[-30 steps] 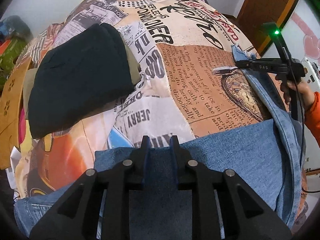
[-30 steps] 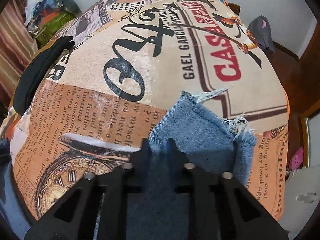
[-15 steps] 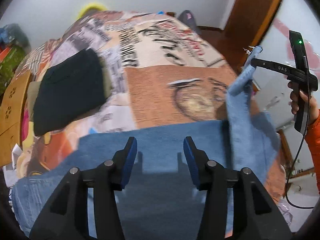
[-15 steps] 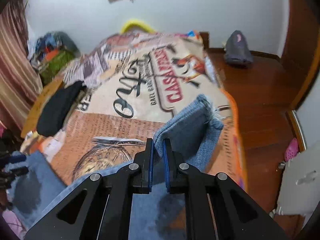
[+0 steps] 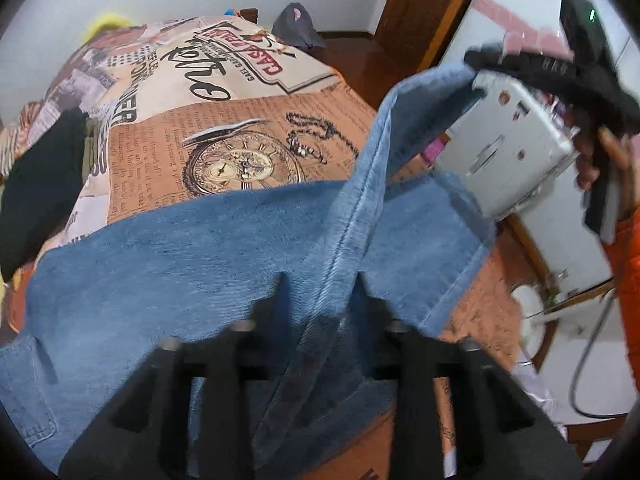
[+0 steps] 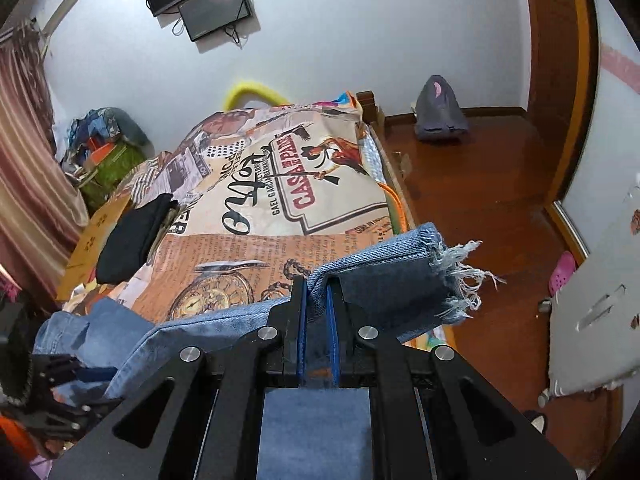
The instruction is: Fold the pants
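Note:
Blue jeans [image 5: 180, 260] lie across the near part of the printed bed cover [image 5: 248, 120]. My right gripper [image 6: 316, 292] is shut on one leg just behind its frayed hem [image 6: 460, 276] and holds it up in the air. That raised leg runs down as a seamed fold [image 5: 360, 208] and passes between the fingers of my left gripper [image 5: 322, 280]. The left jaws are closing, blurred, with narrow gaps still showing beside the fold. In the left wrist view a hand [image 5: 616, 160] carries the right gripper [image 5: 476, 60] at the upper right.
A black folded garment [image 5: 36, 184] [image 6: 132, 236] lies on the bed's left side. The bed's right edge drops to a wooden floor [image 6: 480, 184]. A white board [image 6: 592, 312] stands to the right. A grey bag [image 6: 440, 116] sits by the far wall.
The right gripper lifted the leg hem off the bed and carried it toward the left gripper. The left jaws let go of the jeans, opened wide, and now narrow around the raised fold.

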Motion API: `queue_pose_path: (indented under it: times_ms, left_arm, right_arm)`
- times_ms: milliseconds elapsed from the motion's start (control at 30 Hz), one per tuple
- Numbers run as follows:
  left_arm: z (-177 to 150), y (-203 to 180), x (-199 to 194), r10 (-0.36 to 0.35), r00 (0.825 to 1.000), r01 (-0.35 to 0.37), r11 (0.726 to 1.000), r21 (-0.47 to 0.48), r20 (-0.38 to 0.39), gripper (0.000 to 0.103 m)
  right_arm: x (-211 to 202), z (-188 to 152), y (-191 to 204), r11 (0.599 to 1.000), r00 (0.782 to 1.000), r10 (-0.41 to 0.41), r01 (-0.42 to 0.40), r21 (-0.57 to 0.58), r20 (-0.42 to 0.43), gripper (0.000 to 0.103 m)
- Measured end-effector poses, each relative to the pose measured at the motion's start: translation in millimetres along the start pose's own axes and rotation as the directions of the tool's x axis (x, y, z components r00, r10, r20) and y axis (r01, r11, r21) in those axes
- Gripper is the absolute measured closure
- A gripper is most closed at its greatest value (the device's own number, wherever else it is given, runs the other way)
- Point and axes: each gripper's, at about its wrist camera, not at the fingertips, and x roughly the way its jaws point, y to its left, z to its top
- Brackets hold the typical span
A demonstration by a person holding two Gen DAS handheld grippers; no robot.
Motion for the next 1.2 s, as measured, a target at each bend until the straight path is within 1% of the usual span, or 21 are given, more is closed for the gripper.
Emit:
queue_pose_path:
  times_ms: [67, 133, 233, 300, 367, 433, 500, 600, 733, 900, 967, 1033, 1200]
  left_arm:
    - [0, -4, 0, 0.038, 0.999, -0.039, 0.999, 0.028, 0.023, 0.093]
    - [1, -8, -6, 0.083, 0.995, -0.086, 0.995, 0.053, 0.064, 0.093]
    - [8, -8, -20, 0.103, 0.988, -0.108, 0.993, 0.038, 0.113, 0.094]
    - [12, -10, -33, 0.131, 0.978, -0.138, 0.99, 0.028, 0.165, 0.094]
    - [12, -17, -38, 0.146, 0.969, -0.159, 0.986, 0.047, 0.201, 0.094]
    - [11, -24, -34, 0.145, 0.97, -0.162, 0.984, 0.073, 0.197, 0.094]
    - [7, -34, -19, 0.143, 0.975, -0.162, 0.982, 0.102, 0.169, 0.094]
    - [-1, -45, 1, 0.124, 0.984, -0.14, 0.983, 0.122, 0.127, 0.094]
    - [-11, -54, 13, 0.095, 0.992, -0.105, 0.987, 0.12, 0.088, 0.094]
    - [-23, -56, 22, 0.049, 0.998, -0.052, 0.993, 0.106, 0.032, 0.093]
    - [-27, -57, 23, 0.043, 0.999, -0.046, 0.994, 0.1, 0.025, 0.093]
    - [-29, -58, 20, 0.049, 0.998, -0.052, 0.994, 0.096, 0.035, 0.093]
    - [-34, -59, 14, 0.052, 0.997, -0.056, 0.994, 0.095, 0.053, 0.093]
  right_arm:
    - [-2, 0, 1, 1.0, 1.0, 0.007, -0.007, 0.001, 0.006, 0.095]
    - [-5, 2, 4, 1.0, 1.0, 0.015, -0.015, -0.003, 0.019, 0.095]
    - [-10, 10, 8, 1.0, 0.998, 0.029, -0.028, -0.011, 0.055, 0.095]
    - [-17, 16, 10, 0.999, 0.996, 0.039, -0.038, -0.017, 0.083, 0.095]
    - [-25, 20, 11, 0.998, 0.992, 0.051, -0.048, -0.028, 0.117, 0.095]
    - [-31, 21, 11, 0.998, 0.989, 0.045, -0.039, -0.047, 0.142, 0.095]
    - [-31, 16, 6, 0.998, 0.989, 0.037, -0.029, -0.054, 0.142, 0.095]
    - [-21, 0, -10, 0.999, 0.995, 0.021, -0.018, -0.035, 0.094, 0.095]
    - [-8, -36, -36, 1.0, 1.0, -0.005, 0.005, 0.01, 0.011, 0.095]
    - [-13, -77, -66, 0.995, 0.999, 0.023, -0.018, 0.102, -0.045, 0.095]
    - [-15, -93, -72, 0.991, 0.998, 0.032, -0.024, 0.131, -0.059, 0.095]
    - [-19, -107, -73, 0.991, 0.998, 0.022, -0.013, 0.132, -0.065, 0.095]
    - [-28, -133, -77, 0.985, 0.998, 0.022, -0.012, 0.172, -0.057, 0.095]
